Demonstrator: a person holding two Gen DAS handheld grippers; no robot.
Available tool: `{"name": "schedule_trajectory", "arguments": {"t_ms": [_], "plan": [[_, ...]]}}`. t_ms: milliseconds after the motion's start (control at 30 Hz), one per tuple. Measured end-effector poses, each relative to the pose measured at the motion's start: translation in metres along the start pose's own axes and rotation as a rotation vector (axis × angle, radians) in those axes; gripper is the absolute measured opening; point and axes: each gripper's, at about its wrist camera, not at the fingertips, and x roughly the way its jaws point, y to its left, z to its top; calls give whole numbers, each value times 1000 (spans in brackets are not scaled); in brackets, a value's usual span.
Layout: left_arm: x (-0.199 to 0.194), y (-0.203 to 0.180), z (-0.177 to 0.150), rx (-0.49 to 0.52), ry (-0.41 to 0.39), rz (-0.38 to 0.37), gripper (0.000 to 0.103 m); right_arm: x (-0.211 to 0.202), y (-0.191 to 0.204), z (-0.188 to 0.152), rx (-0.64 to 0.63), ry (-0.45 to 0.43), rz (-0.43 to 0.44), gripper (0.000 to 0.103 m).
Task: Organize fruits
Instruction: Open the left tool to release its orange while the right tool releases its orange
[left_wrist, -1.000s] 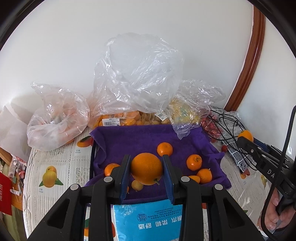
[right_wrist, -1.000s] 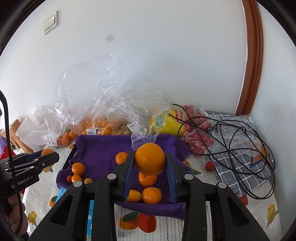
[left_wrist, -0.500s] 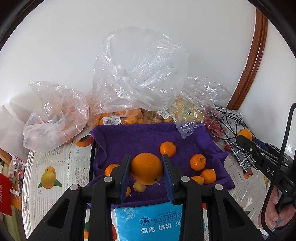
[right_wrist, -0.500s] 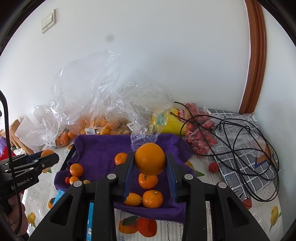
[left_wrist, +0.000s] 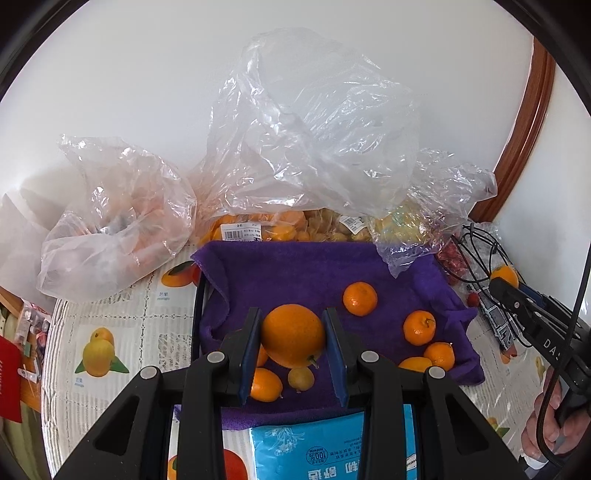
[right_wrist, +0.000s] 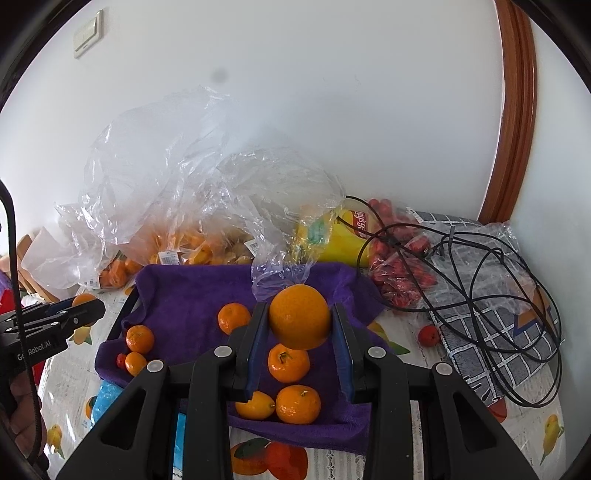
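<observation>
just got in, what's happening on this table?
A person is sorting fruit with a handheld gripper in each hand. The left gripper is shut on a large orange, and the right gripper is shut on another orange. Both hang over a tray lined with a purple towel, where several small tangerines already lie. Bags of fruit sit behind it.

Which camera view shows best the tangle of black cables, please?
The right wrist view shows the black cables best: their loops spread in full over the checked cloth and the bag of red fruit. The left wrist view shows only a small part of them at its right edge.
</observation>
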Motion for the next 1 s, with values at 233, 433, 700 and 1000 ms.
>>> {"name": "schedule_trajectory", "arguments": {"t_ms": [233,433,700,1000], "plan": [[18,-4,-3,11,34,10,32,23,2,-18,-9,62,18,33],[33,-5,-6,14,65,16,32,45,10,-32,-12,129,73,33],[47,-8,-10,21,102,19,32,62,25,-49,-54,183,124,33],[63,-8,-18,31,146,22,32,71,26,-52,-78,187,115,34]]}}
